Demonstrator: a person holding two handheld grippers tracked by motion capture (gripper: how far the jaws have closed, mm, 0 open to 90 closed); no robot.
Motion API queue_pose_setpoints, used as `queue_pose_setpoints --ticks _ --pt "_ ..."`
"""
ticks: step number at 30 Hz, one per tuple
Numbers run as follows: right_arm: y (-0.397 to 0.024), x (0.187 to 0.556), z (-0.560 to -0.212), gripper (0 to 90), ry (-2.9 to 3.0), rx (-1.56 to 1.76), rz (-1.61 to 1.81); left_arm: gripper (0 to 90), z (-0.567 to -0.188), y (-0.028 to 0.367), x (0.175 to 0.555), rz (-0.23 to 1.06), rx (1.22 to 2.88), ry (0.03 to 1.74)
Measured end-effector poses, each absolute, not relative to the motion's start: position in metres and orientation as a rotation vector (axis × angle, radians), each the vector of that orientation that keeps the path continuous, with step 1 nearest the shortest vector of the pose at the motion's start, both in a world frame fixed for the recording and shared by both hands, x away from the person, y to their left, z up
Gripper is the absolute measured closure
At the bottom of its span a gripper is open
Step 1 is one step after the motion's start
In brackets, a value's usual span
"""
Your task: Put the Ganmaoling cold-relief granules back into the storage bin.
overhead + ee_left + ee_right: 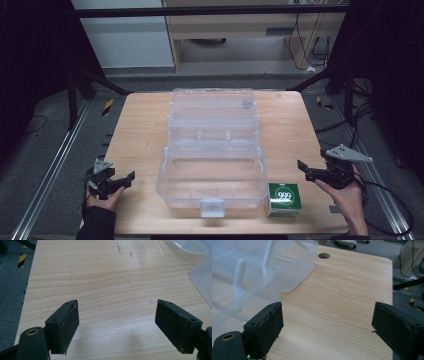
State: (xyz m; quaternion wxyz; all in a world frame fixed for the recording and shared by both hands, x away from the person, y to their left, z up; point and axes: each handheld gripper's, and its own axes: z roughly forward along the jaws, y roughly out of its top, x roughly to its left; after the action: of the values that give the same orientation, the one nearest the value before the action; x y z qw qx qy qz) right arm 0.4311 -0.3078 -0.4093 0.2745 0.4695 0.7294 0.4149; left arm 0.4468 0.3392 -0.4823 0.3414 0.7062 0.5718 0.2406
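Observation:
A clear plastic storage box (212, 172) lies open in the middle of the wooden table (290, 125), its lid (212, 107) folded back toward the far edge. A small green and white carton marked 999 (284, 199) stands by the box's front right corner. My left gripper (122, 181) is held open at the table's front left, with bare wood between its jaws (116, 315). My right gripper (306, 170) is open at the front right, just beyond the carton; past its jaws (327, 322) I see bare wood and the clear box (257, 272) to the left.
A round cable hole (324, 255) sits near the table's far corner in the right gripper view. Metal rails (50, 165) and cables (390, 200) run on the floor on both sides. A desk (240, 30) stands beyond the table.

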Motion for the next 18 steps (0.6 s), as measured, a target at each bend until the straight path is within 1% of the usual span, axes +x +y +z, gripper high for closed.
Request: queue_pose_setpoints --ticks 10,18 --pt "-0.288 0.431 -0.385 6.7 2.132 1.070 1.046 18.5 -0.485 0.337 0.448 0.627 1.864 1.484" --pt "-0.262 0.426 -0.365 4.2 2.333 0.869 0.940 18.4 -0.485 0.336 0.448 0.625 1.873 1.481"
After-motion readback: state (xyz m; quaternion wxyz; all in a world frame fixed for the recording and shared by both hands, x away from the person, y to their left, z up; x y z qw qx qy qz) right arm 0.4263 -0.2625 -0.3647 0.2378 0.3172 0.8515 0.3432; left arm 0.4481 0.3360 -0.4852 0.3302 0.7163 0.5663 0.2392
